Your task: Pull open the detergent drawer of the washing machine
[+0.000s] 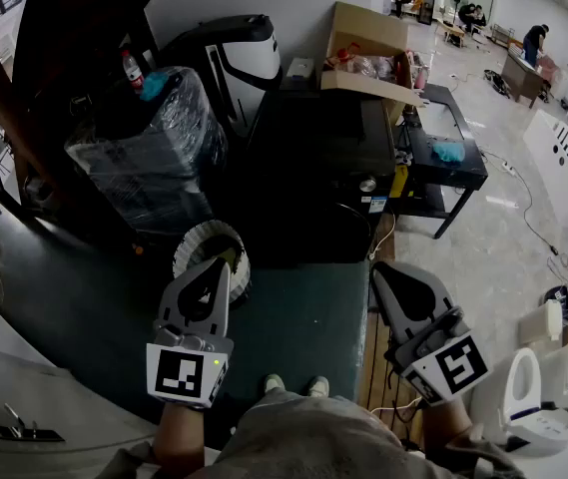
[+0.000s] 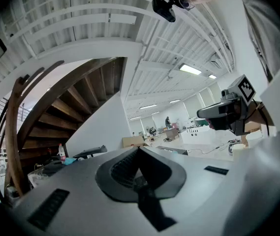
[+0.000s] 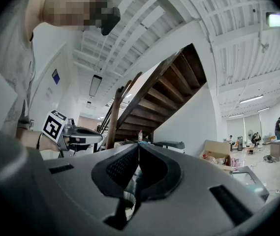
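Both grippers are hovering level in front of the person, low in the head view. The left gripper (image 1: 222,265) is showing its jaws pressed together tip to tip with nothing between them. The right gripper (image 1: 379,271) is doing the same, jaws fully together and empty. The two are riding side by side, well apart from each other, over a dark green floor mat (image 1: 303,317), and the person's shoes (image 1: 293,384) are peeking out just below them. Straight ahead, well beyond both sets of jaws, a dark boxy machine is sitting with a round knob (image 1: 366,183) at its front right corner. That looks to be the washing machine (image 1: 323,148), though from this steep angle I cannot pick out the detergent drawer on it. A white ribbed basket (image 1: 211,247) is standing on the mat just beyond the left gripper's tips, beside the machine's front left corner. To the left, a plastic-wrapped bundle (image 1: 159,143) is sitting with a bottle (image 1: 132,68) behind it. An open cardboard box (image 1: 368,43) is resting behind the machine, and a low black table (image 1: 463,178) to its right is carrying a blue cloth (image 1: 449,152). In the right gripper view a wooden staircase (image 3: 164,92) is climbing overhead, with people working far across the hall.
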`<action>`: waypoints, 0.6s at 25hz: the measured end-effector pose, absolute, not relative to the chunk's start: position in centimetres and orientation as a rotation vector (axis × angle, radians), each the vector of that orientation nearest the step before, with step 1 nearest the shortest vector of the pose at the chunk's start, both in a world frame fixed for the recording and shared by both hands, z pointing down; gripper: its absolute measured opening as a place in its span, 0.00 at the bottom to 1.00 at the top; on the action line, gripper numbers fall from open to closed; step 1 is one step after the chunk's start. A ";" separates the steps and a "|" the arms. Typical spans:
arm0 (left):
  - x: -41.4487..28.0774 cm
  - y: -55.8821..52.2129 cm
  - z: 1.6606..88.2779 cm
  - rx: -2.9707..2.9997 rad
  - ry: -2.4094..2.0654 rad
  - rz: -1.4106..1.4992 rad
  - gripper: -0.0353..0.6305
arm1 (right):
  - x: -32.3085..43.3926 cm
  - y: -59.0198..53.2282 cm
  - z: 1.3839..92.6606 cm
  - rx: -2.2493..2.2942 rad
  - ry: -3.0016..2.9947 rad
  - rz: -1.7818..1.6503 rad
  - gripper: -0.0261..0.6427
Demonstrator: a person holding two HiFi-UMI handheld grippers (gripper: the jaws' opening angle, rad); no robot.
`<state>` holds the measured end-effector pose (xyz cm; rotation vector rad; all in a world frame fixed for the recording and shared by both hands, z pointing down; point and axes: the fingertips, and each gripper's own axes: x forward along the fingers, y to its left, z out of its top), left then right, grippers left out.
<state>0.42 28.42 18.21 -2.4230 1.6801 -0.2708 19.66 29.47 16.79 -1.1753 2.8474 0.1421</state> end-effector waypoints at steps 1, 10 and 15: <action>0.6 28.5 18.2 -2.420 1.676 -0.272 0.08 | 20.0 29.5 17.0 -1.179 2.845 0.132 0.08; 1.8 28.2 18.6 -2.389 1.646 -0.302 0.08 | 21.4 29.1 18.1 -1.184 2.857 0.108 0.08; 2.3 28.2 18.8 -2.397 1.665 -0.298 0.08 | 21.8 29.1 18.0 -1.161 2.838 0.091 0.08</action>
